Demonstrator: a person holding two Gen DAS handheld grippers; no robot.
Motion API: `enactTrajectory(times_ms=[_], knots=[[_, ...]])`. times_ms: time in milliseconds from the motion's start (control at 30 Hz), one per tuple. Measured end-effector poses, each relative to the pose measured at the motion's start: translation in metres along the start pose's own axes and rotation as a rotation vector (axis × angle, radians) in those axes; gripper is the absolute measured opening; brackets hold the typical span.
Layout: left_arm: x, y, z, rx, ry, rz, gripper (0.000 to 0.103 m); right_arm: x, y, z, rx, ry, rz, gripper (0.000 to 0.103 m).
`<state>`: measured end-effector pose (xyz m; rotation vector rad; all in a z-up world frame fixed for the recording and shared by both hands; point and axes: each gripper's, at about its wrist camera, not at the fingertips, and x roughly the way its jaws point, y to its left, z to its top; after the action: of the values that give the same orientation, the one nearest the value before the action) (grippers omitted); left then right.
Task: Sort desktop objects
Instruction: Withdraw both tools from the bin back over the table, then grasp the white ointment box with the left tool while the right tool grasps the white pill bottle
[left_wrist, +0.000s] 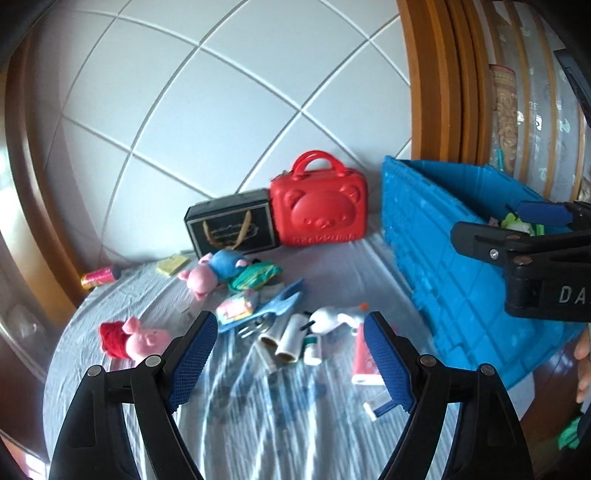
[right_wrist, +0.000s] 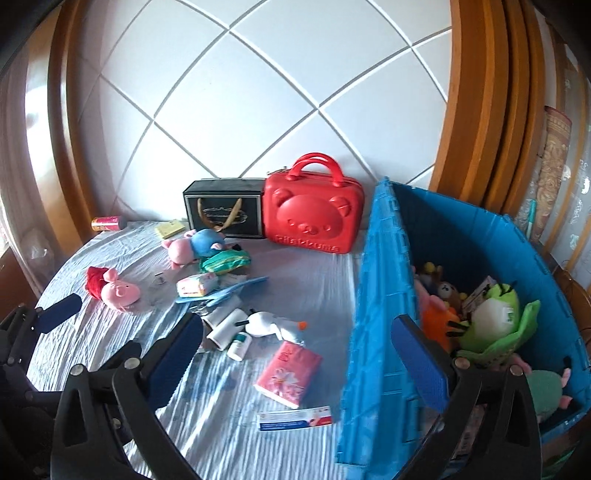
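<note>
Desktop objects sit scattered mid-frame on the cloth-covered surface (right_wrist: 314, 280): pink tissue pack (right_wrist: 289, 373) lower centre, white goose plush (right_wrist: 271, 325) just above it, paper rolls (right_wrist: 225, 325) touching a small white bottle (right_wrist: 239, 345), red-hooded pig plush (right_wrist: 112, 288) at left, blue-shirted pig plush (right_wrist: 195, 245) up by the black box (right_wrist: 225, 206). Red bear case (right_wrist: 314, 210) stands beside the black box against the tiled wall. Blue crate (right_wrist: 380, 295) fills the right side; we see a green plush (right_wrist: 495, 317) and other toys inside. Our left gripper (left_wrist: 291, 354) has jaws apart, nothing between them, over the rolls. Right gripper (right_wrist: 297, 354) also has jaws apart, empty, straddling the crate wall.
</note>
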<state>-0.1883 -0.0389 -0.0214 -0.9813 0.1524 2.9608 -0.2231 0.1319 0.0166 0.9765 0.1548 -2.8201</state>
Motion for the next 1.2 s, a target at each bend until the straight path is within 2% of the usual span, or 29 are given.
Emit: enactTrajectory(times_ms=[267, 433, 600, 700, 800, 933, 1033, 1133, 1200], knots=[[0.049, 0.095, -0.066, -0.100, 0.131, 0.048, 0.084, 0.046, 0.071, -0.047, 0.027, 0.080, 0.082, 0.103], [0.083, 0.124, -0.115, -0.168, 0.211, 0.079, 0.084, 0.099, 0.086, -0.095, 0.065, 0.229, 0.122, 0.103], [0.122, 0.135, -0.144, -0.246, 0.297, 0.121, 0.084, 0.158, 0.089, -0.126, 0.069, 0.348, 0.154, 0.103], [0.146, 0.135, -0.149, -0.272, 0.348, 0.138, 0.084, 0.194, 0.086, -0.132, 0.101, 0.392, 0.184, 0.103], [0.168, 0.126, -0.143, -0.269, 0.365, 0.140, 0.084, 0.221, 0.086, -0.127, 0.121, 0.401, 0.216, 0.103], [0.198, 0.112, -0.133, -0.261, 0.381, 0.140, 0.084, 0.250, 0.086, -0.121, 0.140, 0.409, 0.215, 0.103], [0.220, 0.102, -0.126, -0.255, 0.394, 0.140, 0.082, 0.274, 0.080, -0.121, 0.187, 0.459, 0.204, 0.103], [0.243, 0.085, -0.116, -0.199, 0.396, 0.120, 0.079, 0.296, 0.070, -0.121, 0.291, 0.487, 0.227, 0.103], [0.258, 0.079, -0.112, -0.173, 0.403, 0.107, 0.074, 0.304, 0.069, -0.117, 0.283, 0.479, 0.204, 0.097]])
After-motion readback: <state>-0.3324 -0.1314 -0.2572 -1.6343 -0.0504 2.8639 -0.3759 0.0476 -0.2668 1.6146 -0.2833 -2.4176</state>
